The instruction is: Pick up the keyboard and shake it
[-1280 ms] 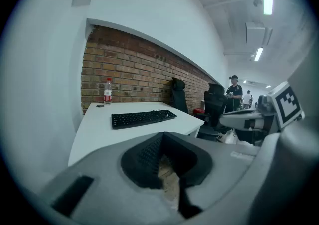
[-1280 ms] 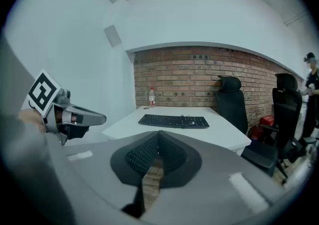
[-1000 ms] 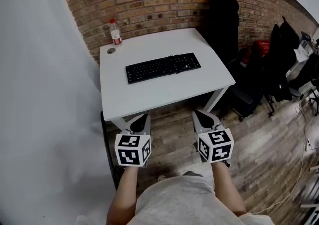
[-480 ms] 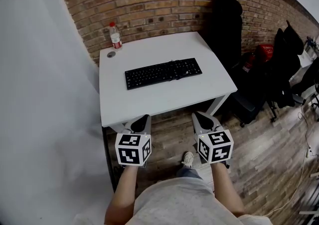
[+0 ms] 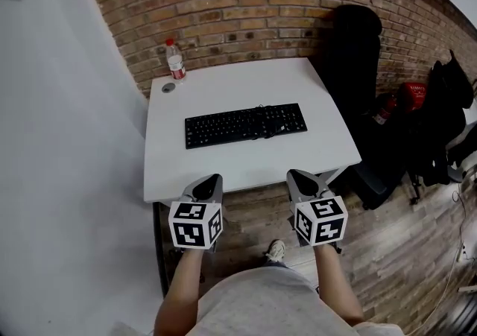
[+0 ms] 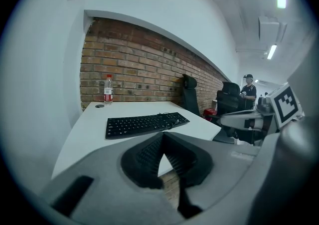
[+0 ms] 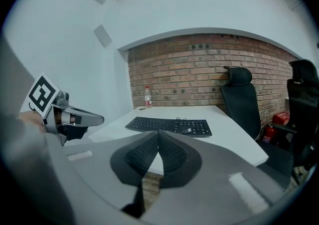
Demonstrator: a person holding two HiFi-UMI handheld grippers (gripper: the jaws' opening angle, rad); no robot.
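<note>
Currently the flat black plastic keyboard (image 5: 246,125) lies near the middle of the white rectangular table (image 5: 246,170), its long side parallel to the near edge; both grippers are held short of that edge, well apart from the keyboard. The left gripper (image 5: 212,179) has its jaws pressed together with nothing between them; the right gripper (image 5: 297,176) is the same, tips meeting and empty. The keyboard is judged light, stiff and long, with a smooth case that may slip under shaking; keycaps are the fragile part. Recommended hold: one gripper at each short end, pads on the case rim, not on the keys; both sets of jaws must open first. A thin dark cable (image 5: 272,120) lies loose across the right half and may swing when lifted.
</note>
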